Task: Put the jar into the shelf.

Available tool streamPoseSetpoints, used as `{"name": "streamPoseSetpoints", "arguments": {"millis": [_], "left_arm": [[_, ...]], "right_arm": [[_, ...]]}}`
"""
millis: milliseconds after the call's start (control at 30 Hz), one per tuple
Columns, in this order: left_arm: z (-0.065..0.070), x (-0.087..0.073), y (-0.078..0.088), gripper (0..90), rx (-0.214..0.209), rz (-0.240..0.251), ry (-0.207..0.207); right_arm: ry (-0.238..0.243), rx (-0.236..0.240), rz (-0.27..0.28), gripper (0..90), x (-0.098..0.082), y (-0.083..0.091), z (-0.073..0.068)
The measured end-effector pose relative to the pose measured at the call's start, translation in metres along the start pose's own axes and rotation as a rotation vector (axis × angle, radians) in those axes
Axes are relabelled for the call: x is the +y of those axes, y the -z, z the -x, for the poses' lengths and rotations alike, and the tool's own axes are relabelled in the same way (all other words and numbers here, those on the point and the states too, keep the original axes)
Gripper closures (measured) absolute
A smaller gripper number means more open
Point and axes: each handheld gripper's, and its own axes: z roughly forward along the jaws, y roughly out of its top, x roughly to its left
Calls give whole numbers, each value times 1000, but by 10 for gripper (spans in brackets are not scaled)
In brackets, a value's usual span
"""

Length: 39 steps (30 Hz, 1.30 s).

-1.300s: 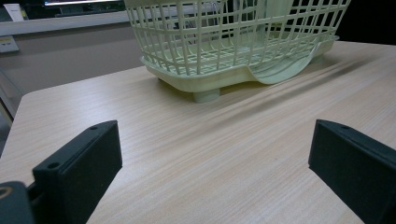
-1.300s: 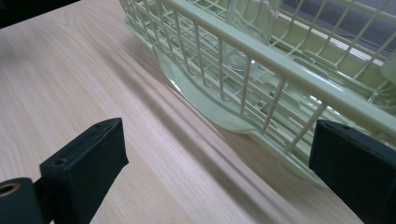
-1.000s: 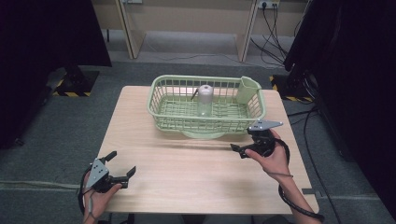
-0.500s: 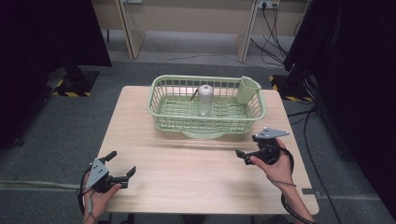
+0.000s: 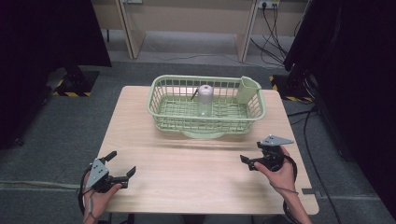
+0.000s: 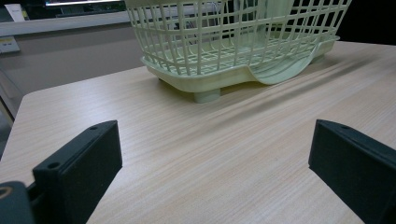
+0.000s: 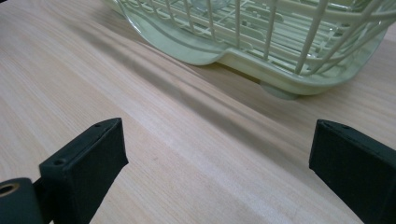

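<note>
- The left gripper (image 5: 122,164) is hovering low at the table's near left corner, its jaws standing wide apart with nothing between them.
- The right gripper (image 5: 247,161) is hanging near the table's right edge, jaws spread, holding nothing.
- Both forearms are reaching in from the near edge.
</note>
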Motion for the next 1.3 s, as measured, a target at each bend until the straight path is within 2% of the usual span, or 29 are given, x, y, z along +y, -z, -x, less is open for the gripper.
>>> {"name": "streamPoseSetpoints", "arguments": {"millis": [433, 933, 1300], "left_arm": [[0, 0, 0, 21, 1, 0, 0], [0, 0, 0, 20, 1, -1, -2], [0, 0, 0, 21, 1, -2, -4]], "right_arm": [[-47, -26, -3, 42, -23, -6, 8], [-107, -62, 32, 42, -46, -10, 21], [-133, -47, 59, 41, -60, -13, 27]]}}
